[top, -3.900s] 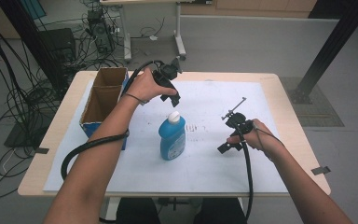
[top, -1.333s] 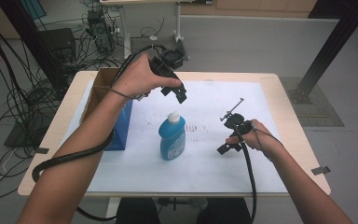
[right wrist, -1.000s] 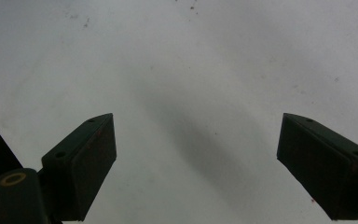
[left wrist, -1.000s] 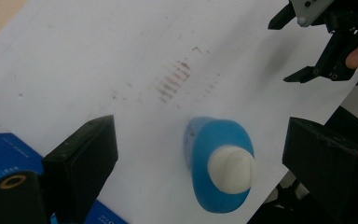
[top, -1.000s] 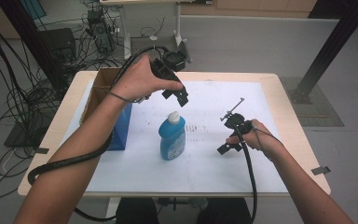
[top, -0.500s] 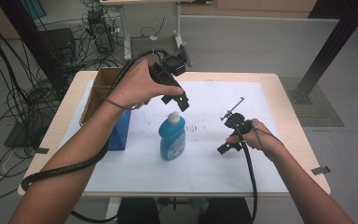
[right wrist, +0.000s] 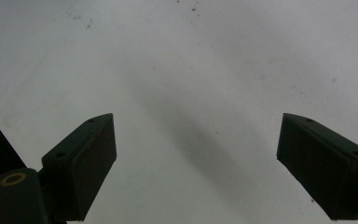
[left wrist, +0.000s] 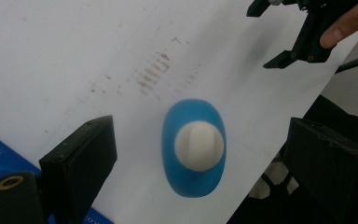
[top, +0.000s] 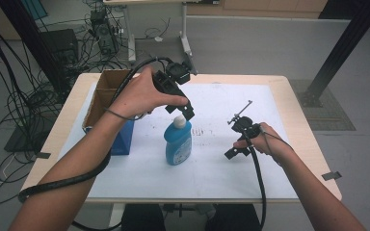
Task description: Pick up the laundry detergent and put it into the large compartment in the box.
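A blue bottle (top: 177, 143) with a white cap stands upright in the middle of the white sheet (top: 212, 168). My left gripper (top: 185, 113) hovers just above its cap, pointing down, jaws open. The left gripper view looks straight down on the bottle (left wrist: 193, 175), whose cap lies between the wide-open jaws of the left gripper (left wrist: 200, 135). My right gripper (top: 233, 137) rests on the sheet to the right of the bottle, apart from it, open with nothing between its jaws. In the right gripper view, the right gripper (right wrist: 196, 135) frames bare white sheet.
An open cardboard box with a blue side (top: 107, 108) stands at the table's left, close to the bottle. The right gripper (left wrist: 298, 32) also appears far off in the left gripper view. Cables and equipment lie on the floor behind the table.
My left gripper has travelled from the back of the table forward and right, tipping down until it hangs over the bottle's cap. The right gripper and the bottle have stayed put.
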`<state>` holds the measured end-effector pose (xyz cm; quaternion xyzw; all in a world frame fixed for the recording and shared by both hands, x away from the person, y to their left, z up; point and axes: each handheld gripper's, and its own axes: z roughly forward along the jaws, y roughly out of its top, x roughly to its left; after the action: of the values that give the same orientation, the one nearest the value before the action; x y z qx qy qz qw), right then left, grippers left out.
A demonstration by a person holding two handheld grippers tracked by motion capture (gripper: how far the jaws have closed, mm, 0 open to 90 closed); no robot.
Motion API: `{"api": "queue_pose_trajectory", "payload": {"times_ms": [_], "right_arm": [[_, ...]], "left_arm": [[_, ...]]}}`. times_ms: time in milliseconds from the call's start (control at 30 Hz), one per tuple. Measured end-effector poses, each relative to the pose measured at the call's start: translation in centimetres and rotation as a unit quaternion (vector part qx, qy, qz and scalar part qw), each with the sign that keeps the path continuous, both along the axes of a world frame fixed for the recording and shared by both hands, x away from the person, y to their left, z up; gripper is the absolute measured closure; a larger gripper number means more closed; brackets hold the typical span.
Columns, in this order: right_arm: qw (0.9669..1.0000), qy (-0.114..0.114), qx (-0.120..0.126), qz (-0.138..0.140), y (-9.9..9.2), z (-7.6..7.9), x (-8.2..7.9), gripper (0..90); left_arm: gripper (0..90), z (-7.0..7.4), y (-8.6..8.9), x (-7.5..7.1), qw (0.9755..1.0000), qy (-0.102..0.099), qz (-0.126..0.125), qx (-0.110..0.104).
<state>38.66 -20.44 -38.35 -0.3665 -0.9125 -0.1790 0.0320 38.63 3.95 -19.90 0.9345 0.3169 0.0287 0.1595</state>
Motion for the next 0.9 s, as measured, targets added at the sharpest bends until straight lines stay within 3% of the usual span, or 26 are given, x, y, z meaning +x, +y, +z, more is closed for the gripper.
{"api": "queue_pose_trajectory", "payload": {"times_ms": [400,900], "right_arm": [[1.0,0.002,0.0,0.0,0.1,0.0,-0.1,11.7],[1.0,0.005,0.002,-0.001,0.4,-0.1,-0.1,11.9]], "left_arm": [[9.8,-1.5,-0.3,-0.2,0.9998,0.007,-0.003,0.02],[10.0,-2.9,-0.5,-0.3,0.9996,0.011,-0.003,0.028]]}}
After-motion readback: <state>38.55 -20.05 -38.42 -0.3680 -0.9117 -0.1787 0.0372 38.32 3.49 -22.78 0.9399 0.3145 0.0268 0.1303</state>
